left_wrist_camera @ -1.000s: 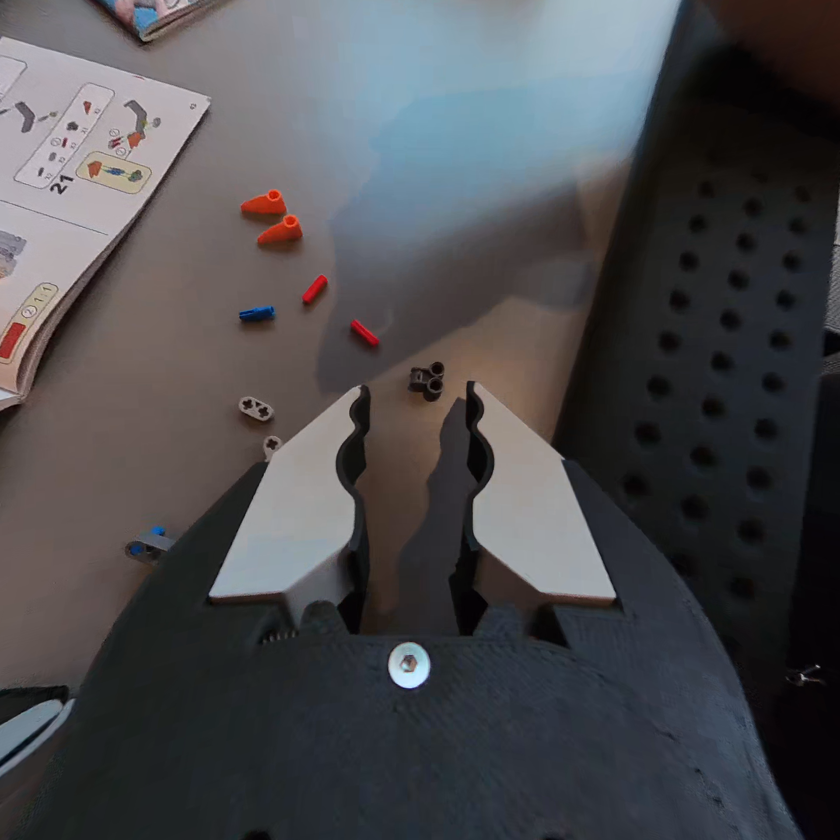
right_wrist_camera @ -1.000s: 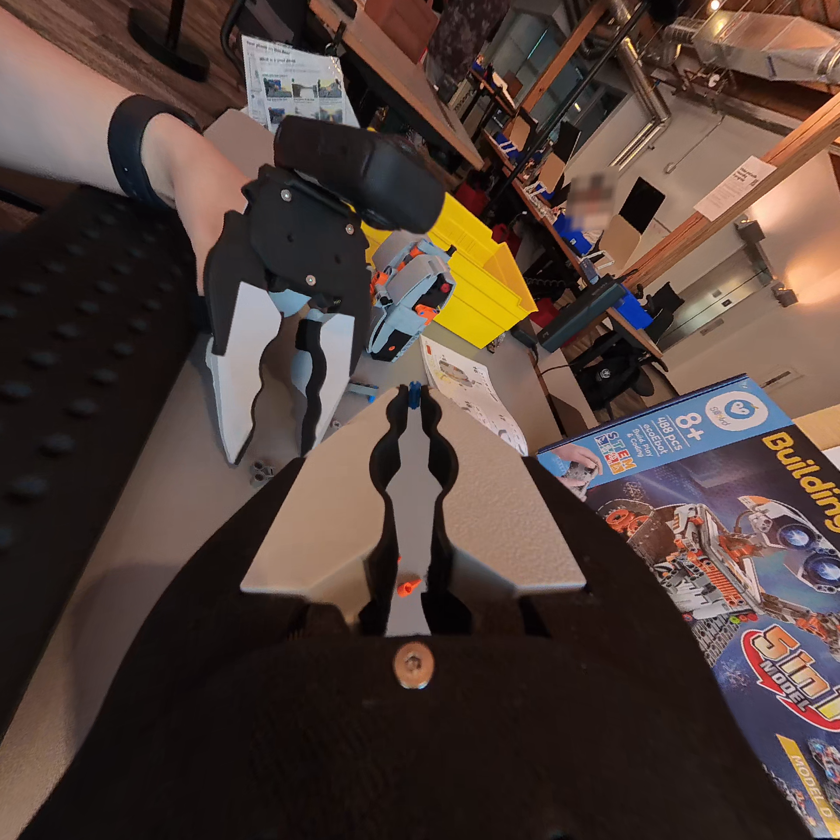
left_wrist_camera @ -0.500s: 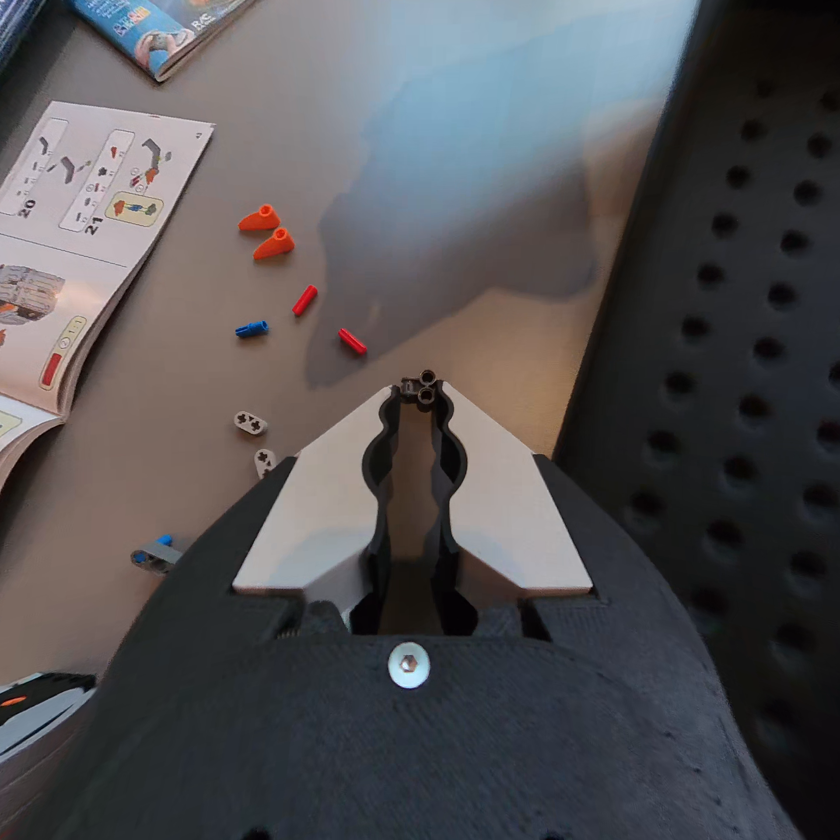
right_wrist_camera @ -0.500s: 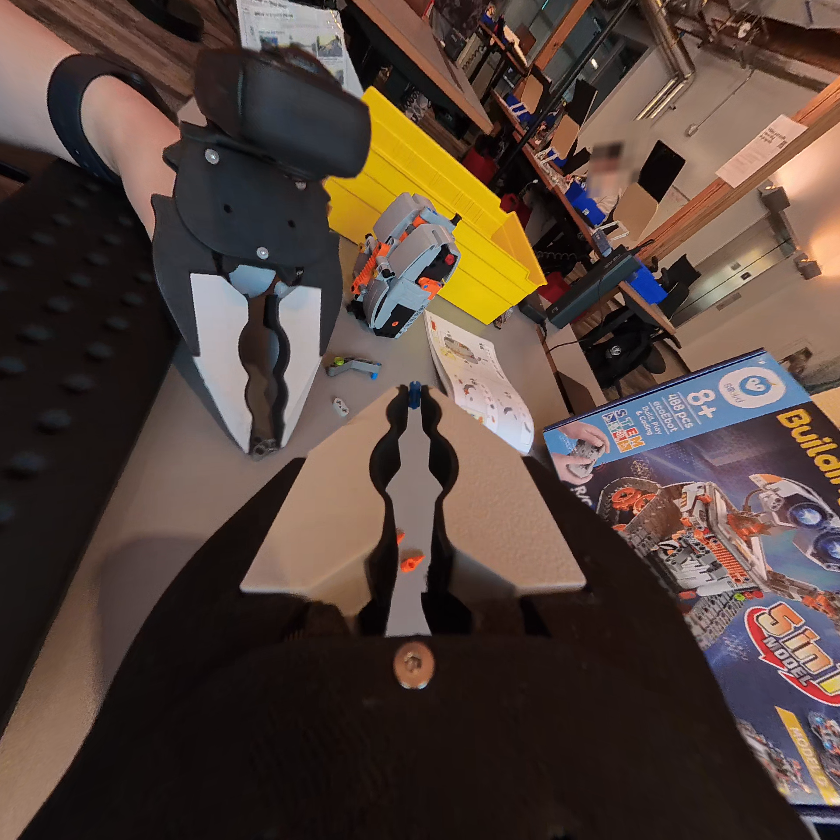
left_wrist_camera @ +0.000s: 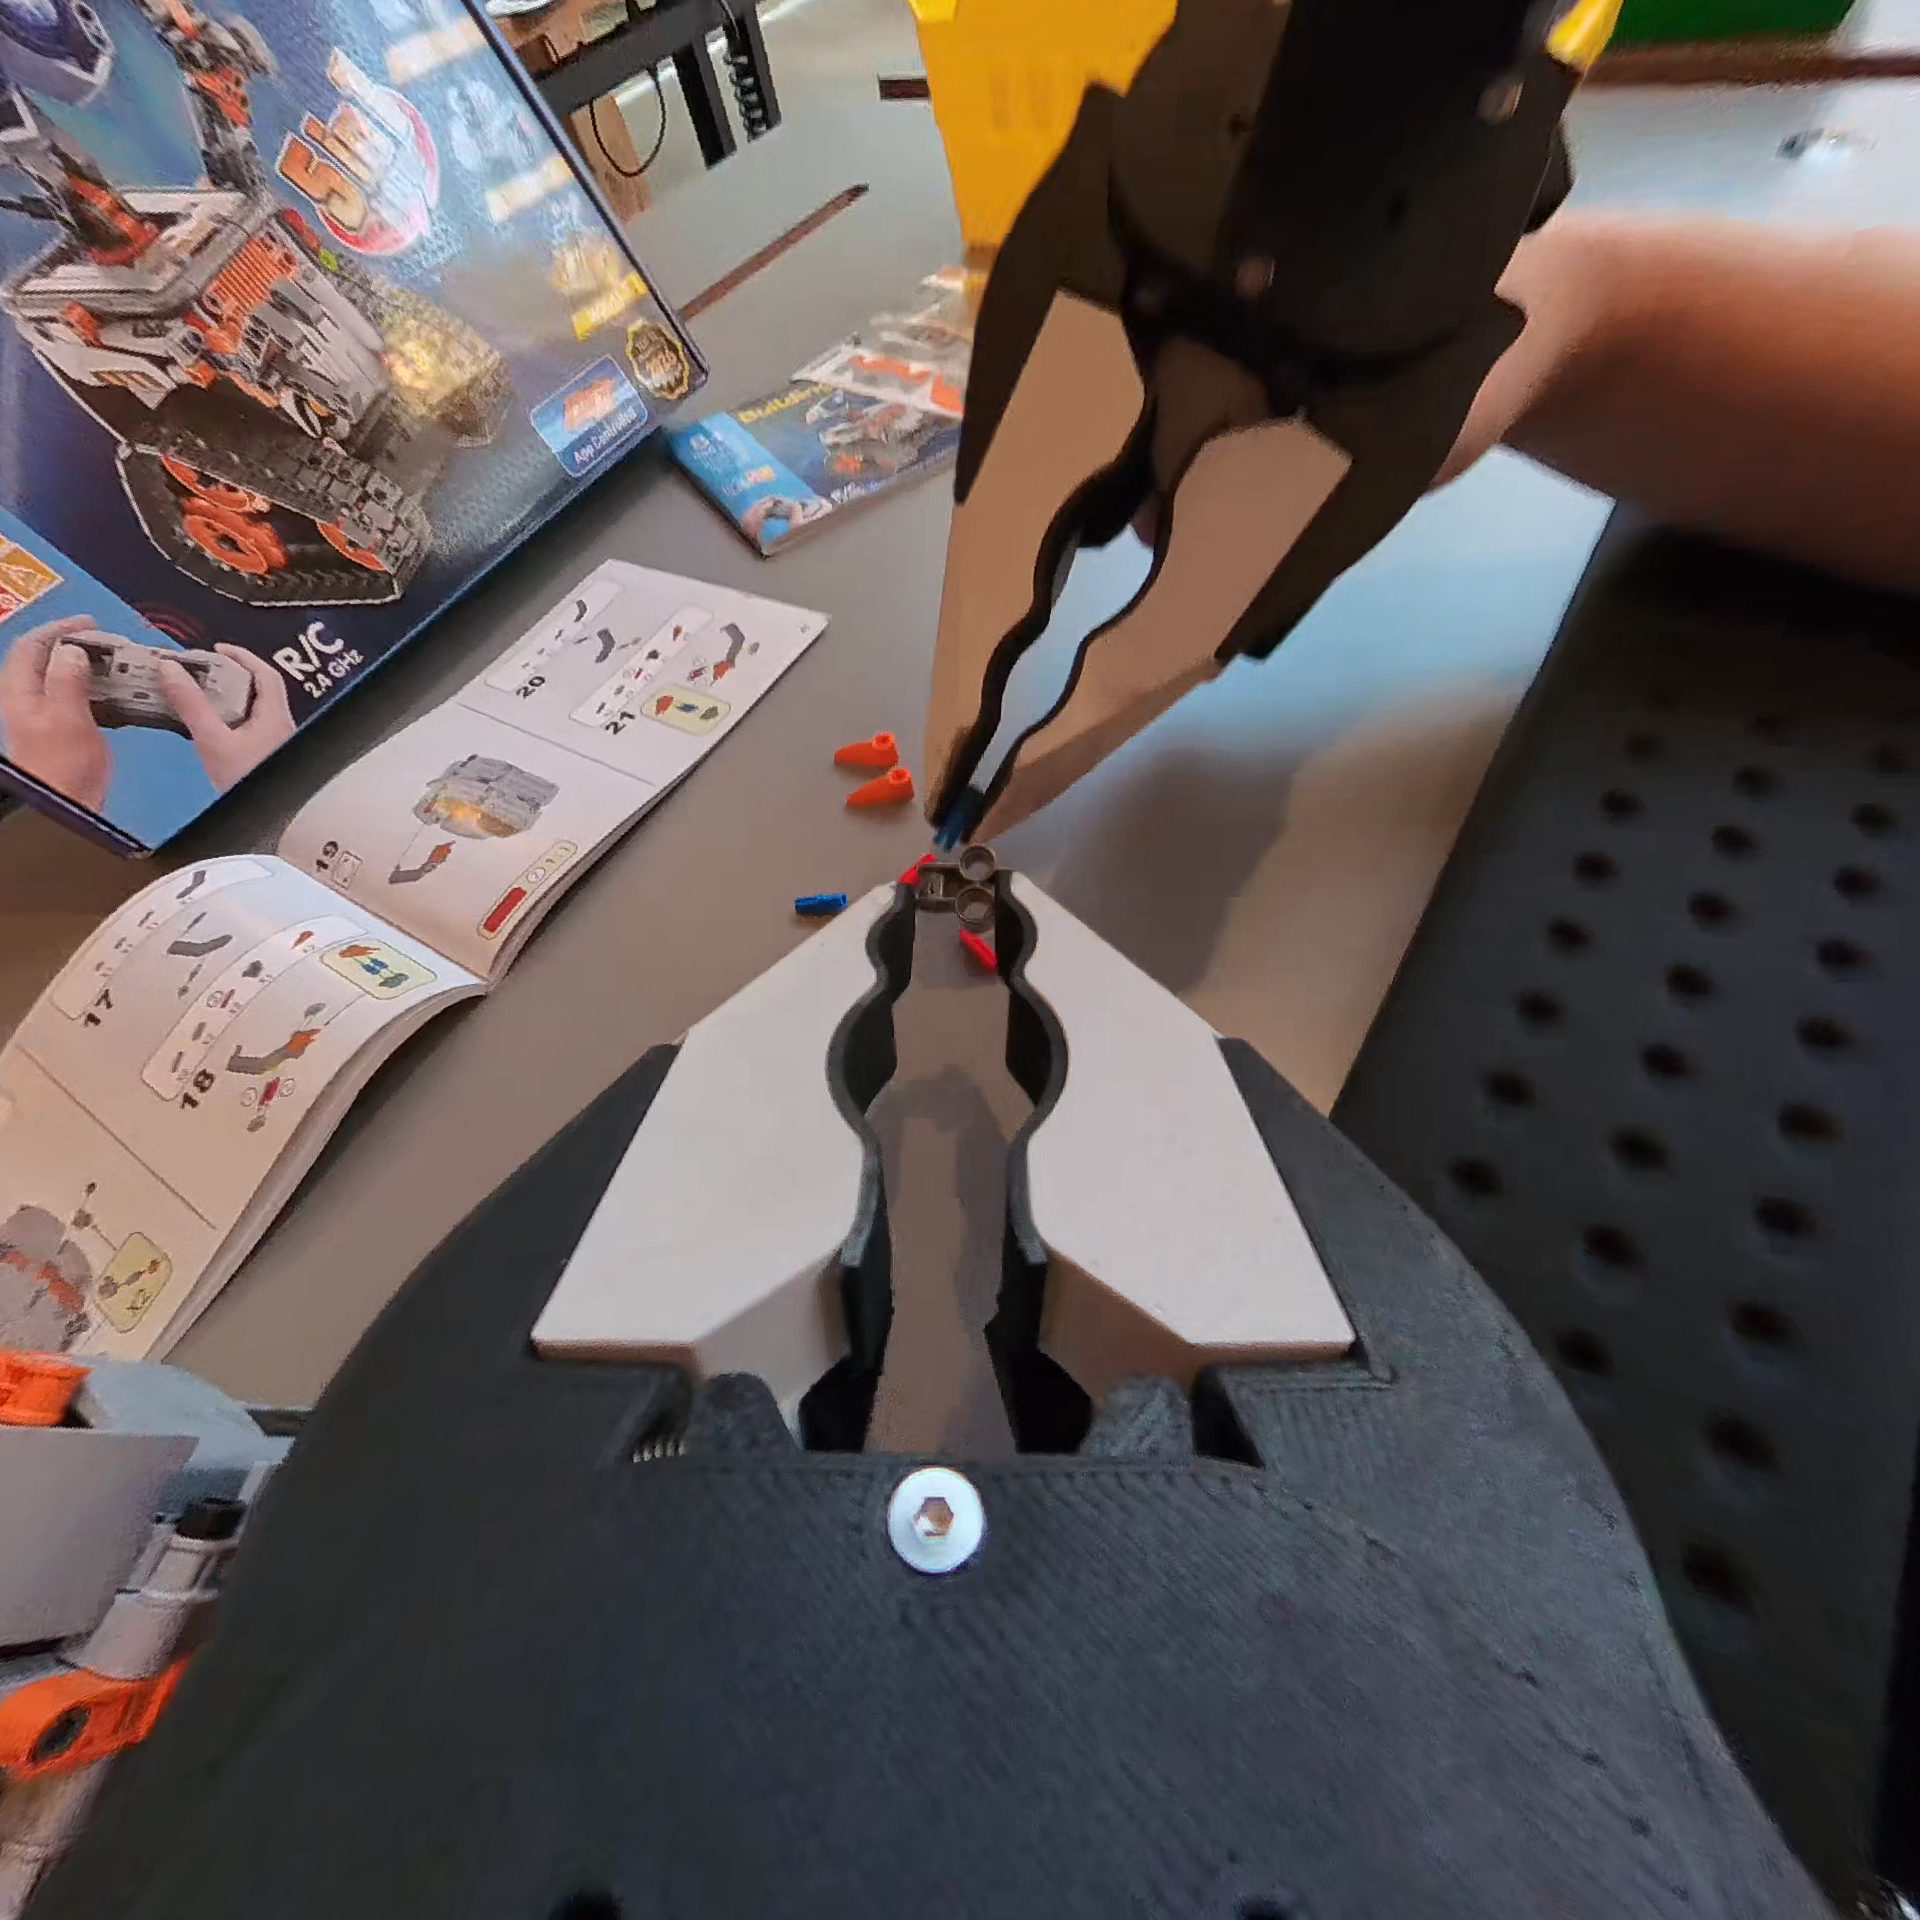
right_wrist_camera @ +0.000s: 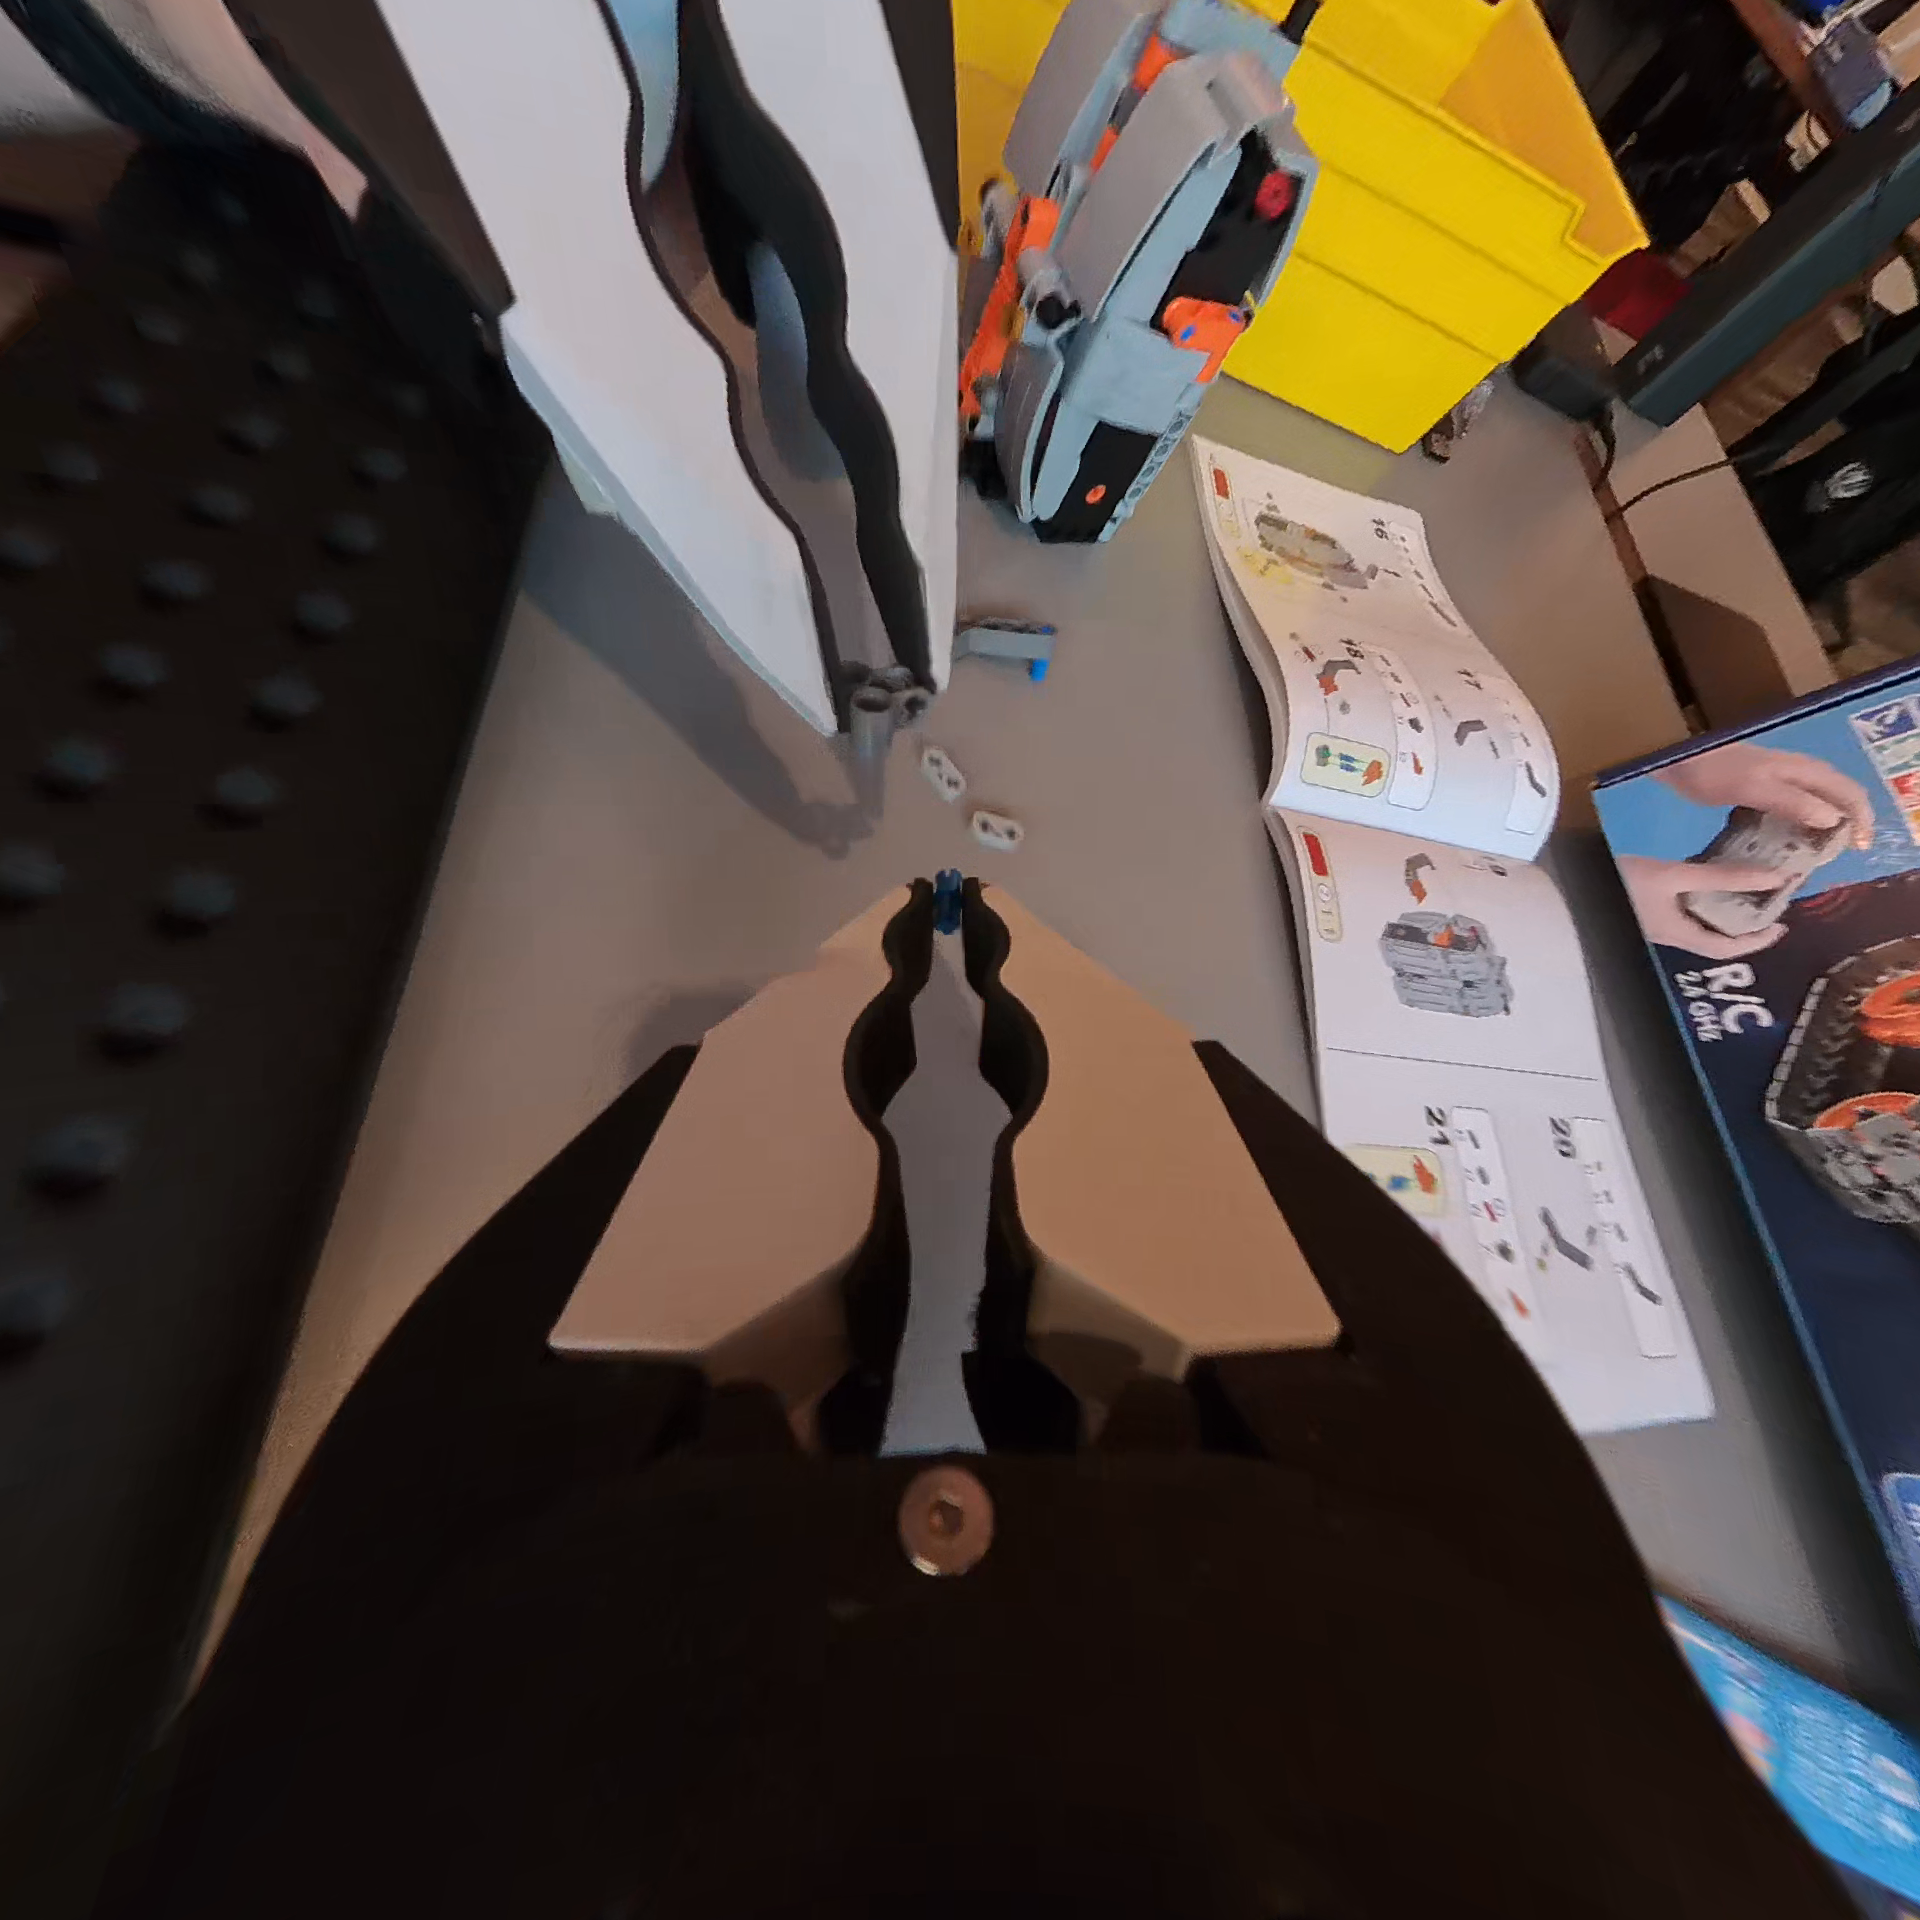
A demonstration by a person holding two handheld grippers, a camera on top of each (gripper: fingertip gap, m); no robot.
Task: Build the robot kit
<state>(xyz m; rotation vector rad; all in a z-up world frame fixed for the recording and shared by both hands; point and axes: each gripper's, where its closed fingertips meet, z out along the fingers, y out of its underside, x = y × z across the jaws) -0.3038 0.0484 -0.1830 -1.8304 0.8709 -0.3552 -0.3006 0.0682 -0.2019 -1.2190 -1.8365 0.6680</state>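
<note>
So we've got both grippers nose to nose over the grey table (left_wrist_camera: 1226,894), each pinching one tiny part. Our left gripper (left_wrist_camera: 958,896) is nearly closed, with a small dark connector (left_wrist_camera: 961,888) clamped at the very tips; two of its round holes face up toward the other tool. Our right gripper (right_wrist_camera: 943,902) is closed down on a blue pin (right_wrist_camera: 944,900), with only a short stub poking out past the tips.

What matters is the line between those two. From the left wrist view, the right gripper comes down from above and slightly left, and its pin (left_wrist_camera: 954,821) hangs just above the connector, very close but not touching as far as we can tell. The pin's long axis runs along the fingers, pointing roughly at the connector's holes.

From the right wrist view the connector (right_wrist_camera: 883,707) sits ahead and a bit left of the pin, held off the table.

Loose stuff nearby: two orange cones (left_wrist_camera: 873,771), a spare blue pin (left_wrist_camera: 821,904), a red pin (left_wrist_camera: 975,948), the open manual (left_wrist_camera: 436,894).
</note>
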